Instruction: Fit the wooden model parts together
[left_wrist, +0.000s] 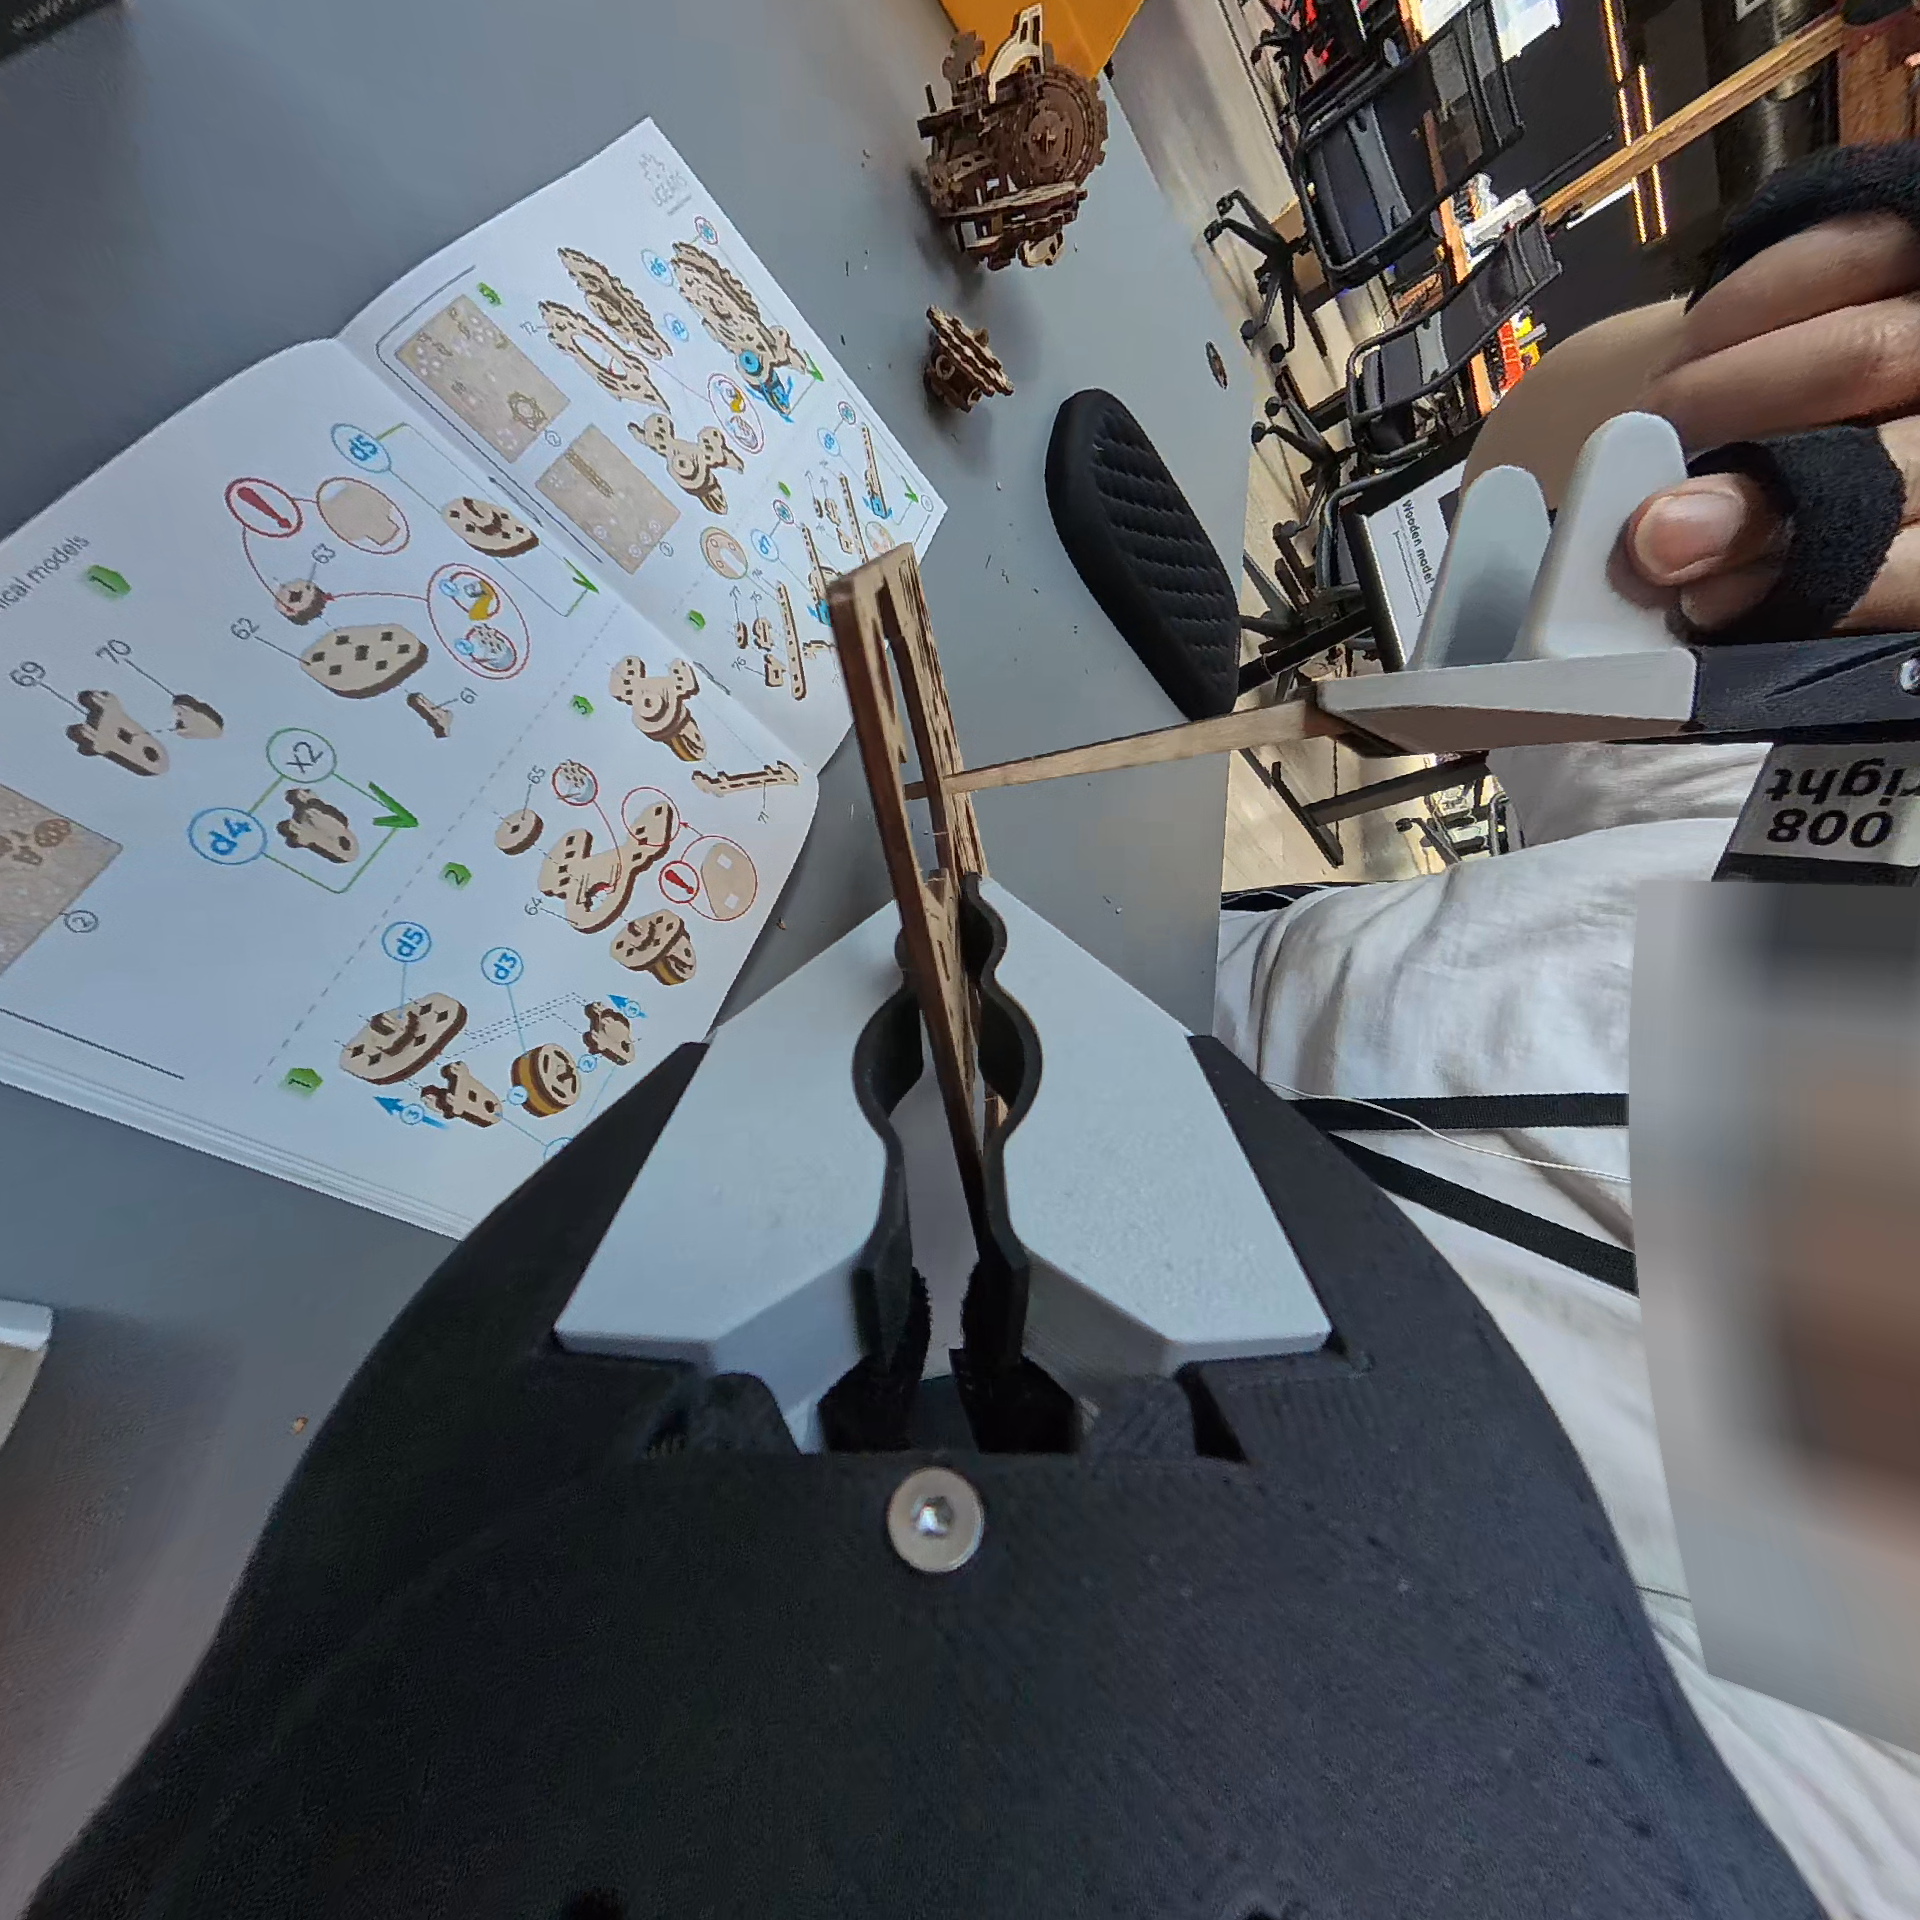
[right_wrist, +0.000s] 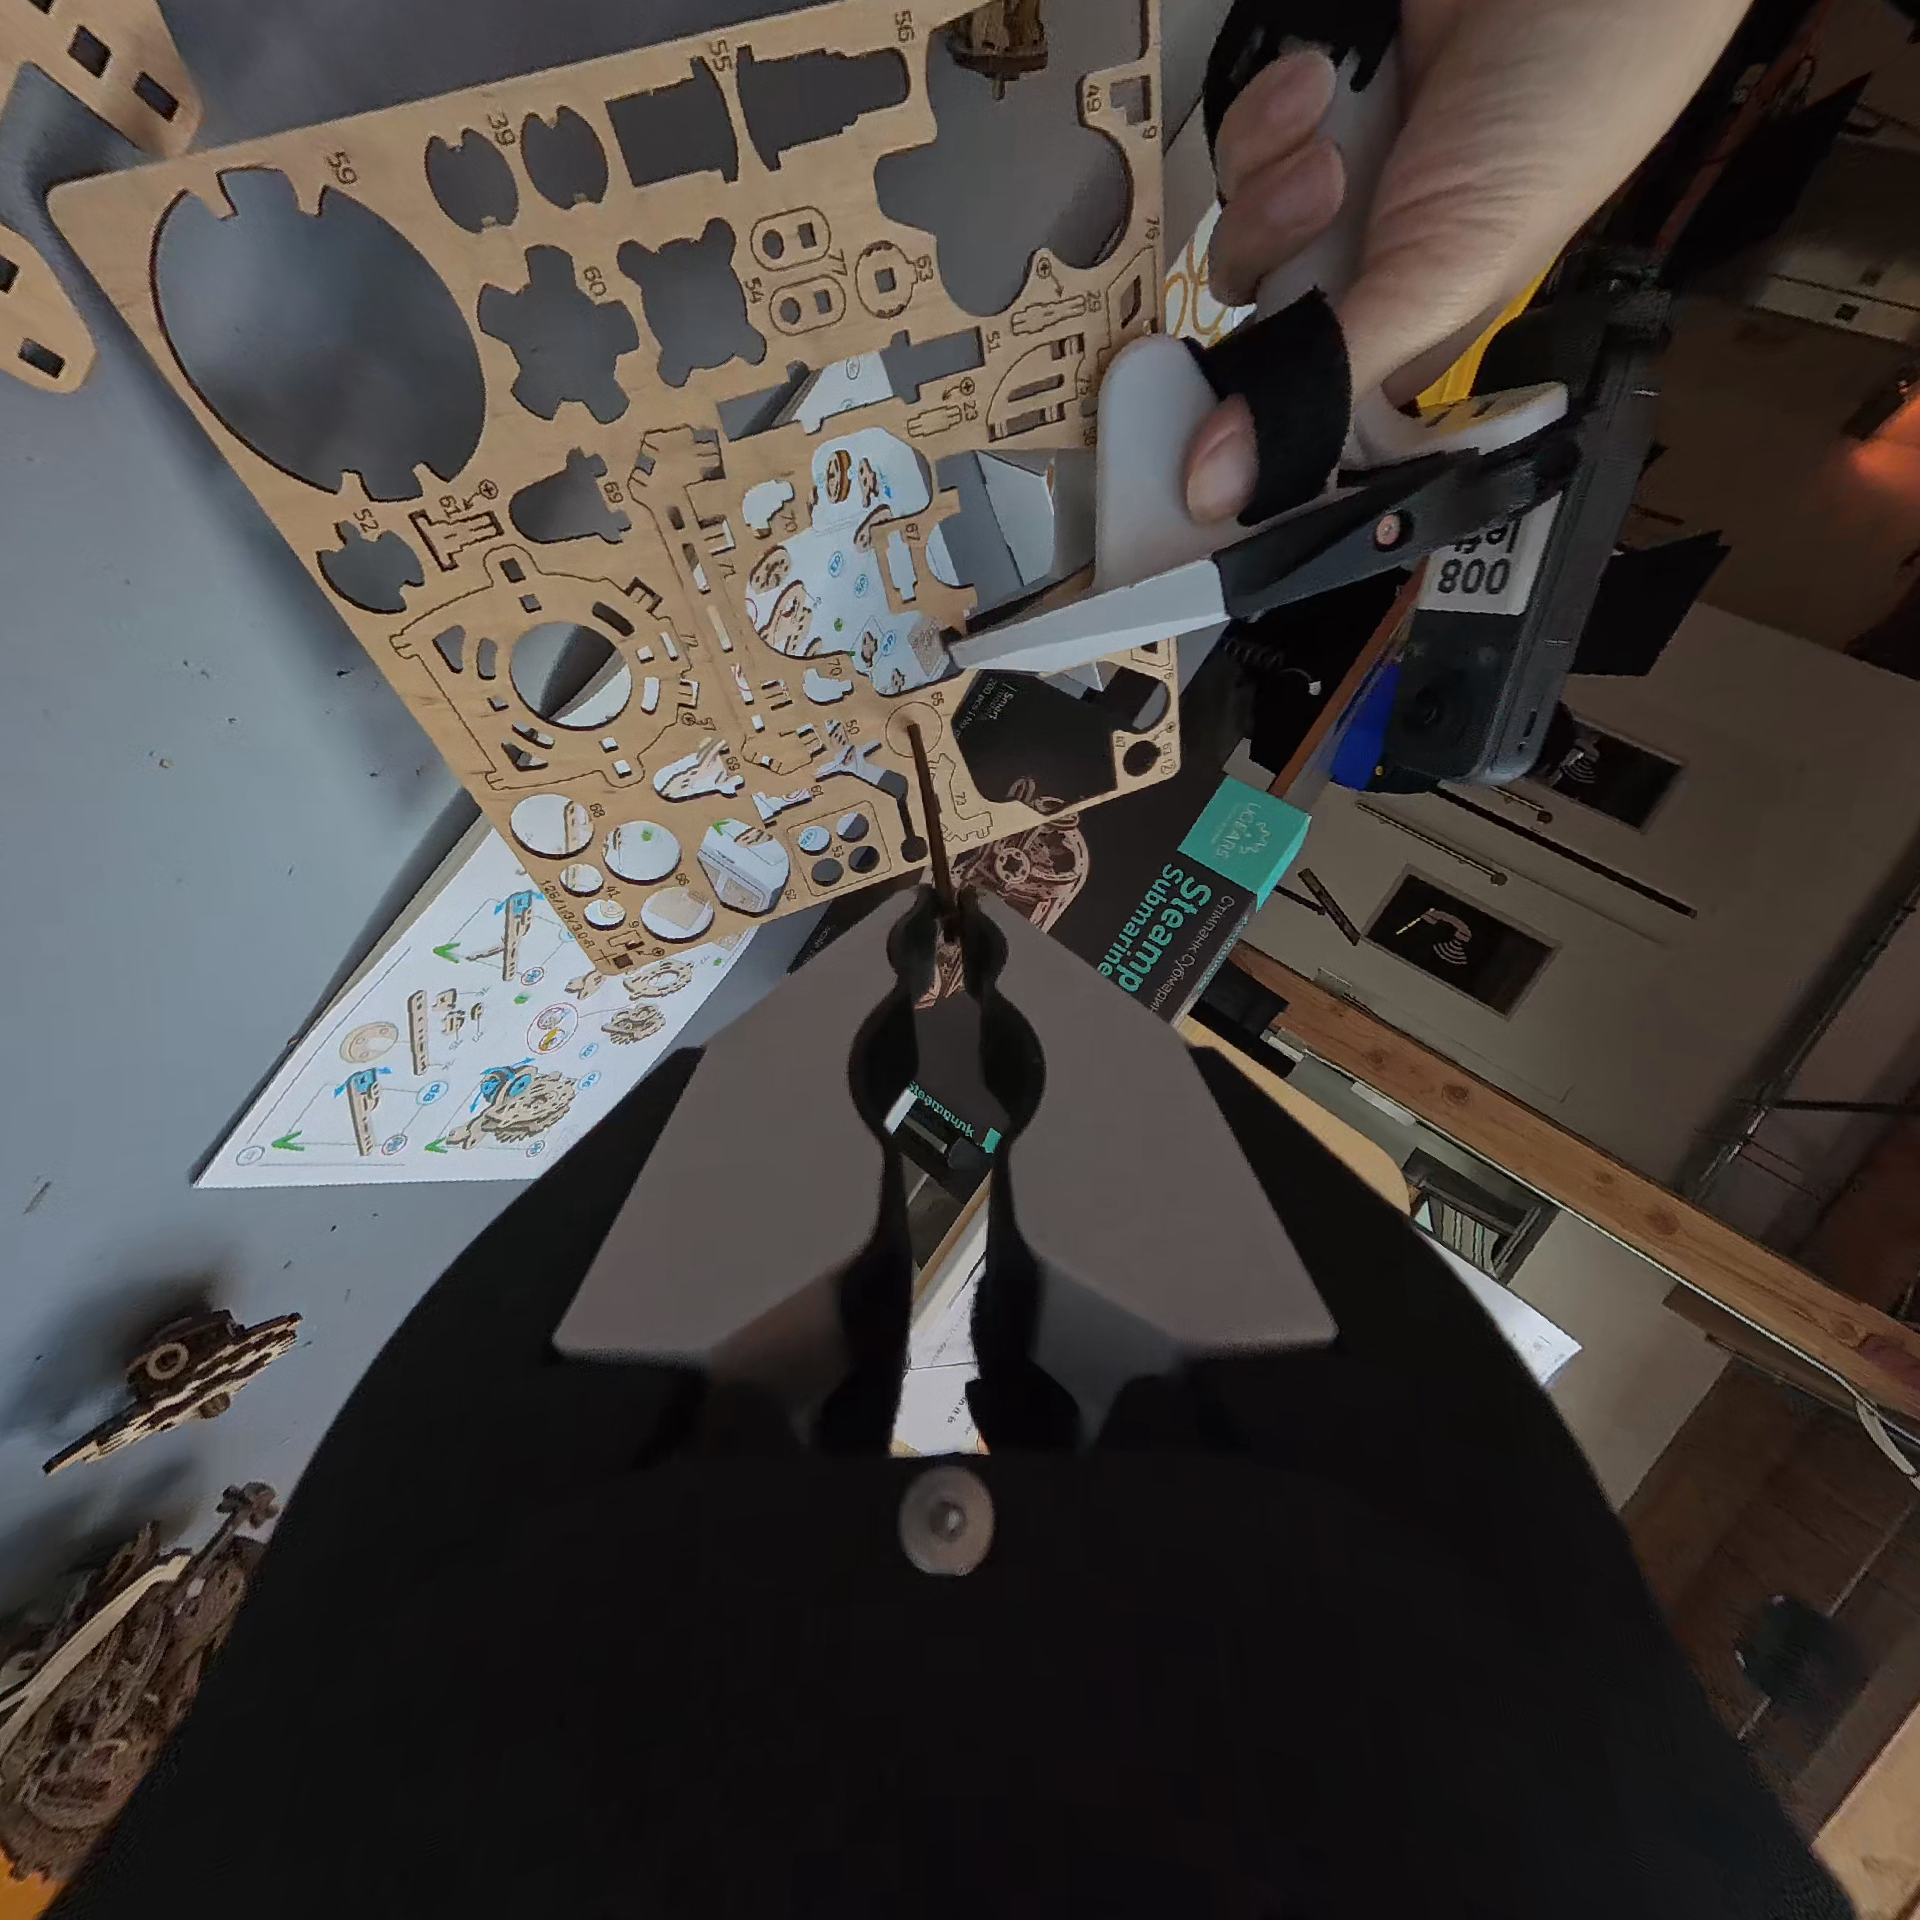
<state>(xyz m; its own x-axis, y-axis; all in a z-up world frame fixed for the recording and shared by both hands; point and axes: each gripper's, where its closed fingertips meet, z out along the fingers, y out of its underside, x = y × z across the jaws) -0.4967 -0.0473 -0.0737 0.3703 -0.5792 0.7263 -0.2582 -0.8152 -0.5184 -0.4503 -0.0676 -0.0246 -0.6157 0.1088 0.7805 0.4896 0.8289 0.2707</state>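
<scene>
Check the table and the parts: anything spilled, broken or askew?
Only small things: dark wood crumbs lie scattered on the grey table near the small built model. The wooden sheet and the thin stick in the right gripper look unbroken.

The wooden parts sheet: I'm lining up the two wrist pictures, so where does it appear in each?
Left wrist view: the wooden parts sheet stands edge-on at centre, clamped in the left claw.
Right wrist view: it is face-on, filling the upper left and centre.
Shared landmark: the thin wooden stick in the right claw, coming in from the right in the left view and pointing up at centre in the right view.
</scene>
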